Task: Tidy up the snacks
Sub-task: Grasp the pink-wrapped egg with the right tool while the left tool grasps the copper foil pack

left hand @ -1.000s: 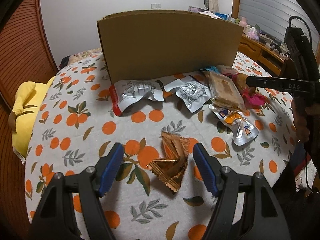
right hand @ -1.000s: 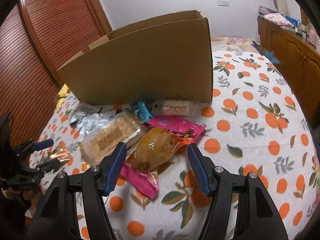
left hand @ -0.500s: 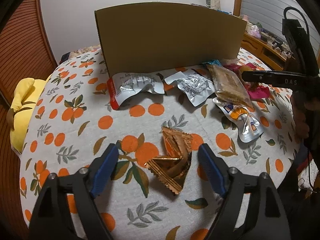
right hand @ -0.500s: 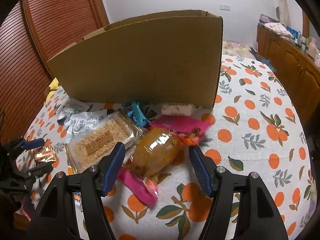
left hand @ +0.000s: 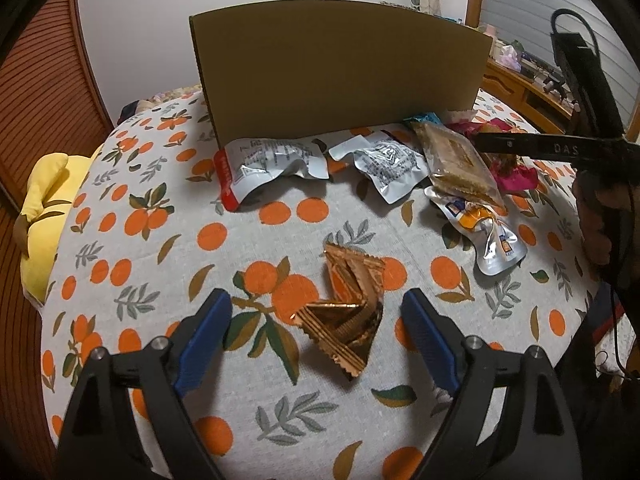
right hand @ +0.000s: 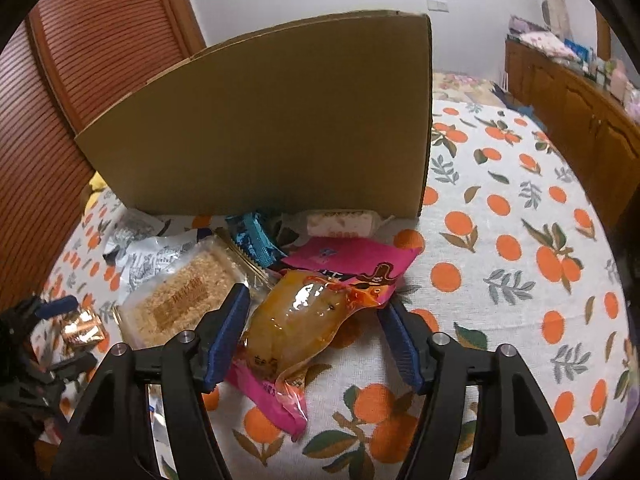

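A crumpled copper foil packet (left hand: pixel 348 320) lies on the orange-print tablecloth (left hand: pixel 160 240) between the jaws of my left gripper (left hand: pixel 315 300). Those jaws are opening and touch nothing. In the right wrist view an orange clear-wrapped snack (right hand: pixel 292 332) lies on a pink packet (right hand: pixel 352 256), between the jaws of my right gripper (right hand: pixel 314 300). They are closing slightly, and the right pad stands clear of the snack. A tall cardboard box (left hand: pixel 336 68) stands behind the snacks. Along its foot lie two silver pouches (left hand: pixel 268 164), a crumb bar (right hand: pixel 180 300), a blue wrapper (right hand: pixel 252 240) and a white bar (right hand: pixel 340 222).
A silver-and-orange pouch (left hand: pixel 484 236) lies right of the copper packet. A yellow cushion (left hand: pixel 40 208) sits off the table's left edge. A slatted wooden door (right hand: pixel 100 40) stands behind the box and a wooden cabinet (right hand: pixel 580 112) runs along the right wall.
The left jaws have spread wider around the copper packet. The right gripper has come in closer, so the orange snack now reaches deeper between its jaws.
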Demonstrator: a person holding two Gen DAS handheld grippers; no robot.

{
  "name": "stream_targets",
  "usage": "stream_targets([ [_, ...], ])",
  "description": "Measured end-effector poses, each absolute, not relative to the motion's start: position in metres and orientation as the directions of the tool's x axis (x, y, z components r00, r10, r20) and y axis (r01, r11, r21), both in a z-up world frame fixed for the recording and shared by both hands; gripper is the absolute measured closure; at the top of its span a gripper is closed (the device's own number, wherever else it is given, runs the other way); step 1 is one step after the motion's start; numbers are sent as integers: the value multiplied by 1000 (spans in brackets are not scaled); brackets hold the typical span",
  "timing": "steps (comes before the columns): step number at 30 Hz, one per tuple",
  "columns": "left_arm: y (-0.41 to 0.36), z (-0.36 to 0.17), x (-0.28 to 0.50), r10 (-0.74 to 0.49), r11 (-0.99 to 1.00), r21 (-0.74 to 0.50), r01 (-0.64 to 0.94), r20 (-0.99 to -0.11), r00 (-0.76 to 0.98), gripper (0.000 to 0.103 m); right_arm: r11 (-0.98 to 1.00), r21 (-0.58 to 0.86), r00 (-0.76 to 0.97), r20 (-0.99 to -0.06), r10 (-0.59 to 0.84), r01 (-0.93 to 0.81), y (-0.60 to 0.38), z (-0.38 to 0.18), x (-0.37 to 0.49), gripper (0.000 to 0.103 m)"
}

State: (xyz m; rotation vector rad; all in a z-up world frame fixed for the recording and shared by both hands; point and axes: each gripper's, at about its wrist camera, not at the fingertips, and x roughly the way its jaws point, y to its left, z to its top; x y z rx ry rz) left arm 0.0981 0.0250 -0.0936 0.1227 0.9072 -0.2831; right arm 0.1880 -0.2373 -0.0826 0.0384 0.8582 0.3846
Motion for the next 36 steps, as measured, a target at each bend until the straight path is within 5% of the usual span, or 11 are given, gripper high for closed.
stream_targets([
  [5,24,-92,99,-213,949,-30,314,-795,568,21,918,165,576,-735,359,-361,-244,-78,173,58],
  [15,21,-84,97,-254,944,-64,324,-767,589,40,916,133,589,-729,348,-377,-254,-81,154,48],
  [23,17,-87,97,-242,941,-42,336,-775,584,78,925,97,594,-741,314,-368,-248,-89,158,46],
  [36,15,-86,95,-228,943,-22,332,-770,596,82,928,88,605,-735,306,-363,-246,-91,157,46],
])
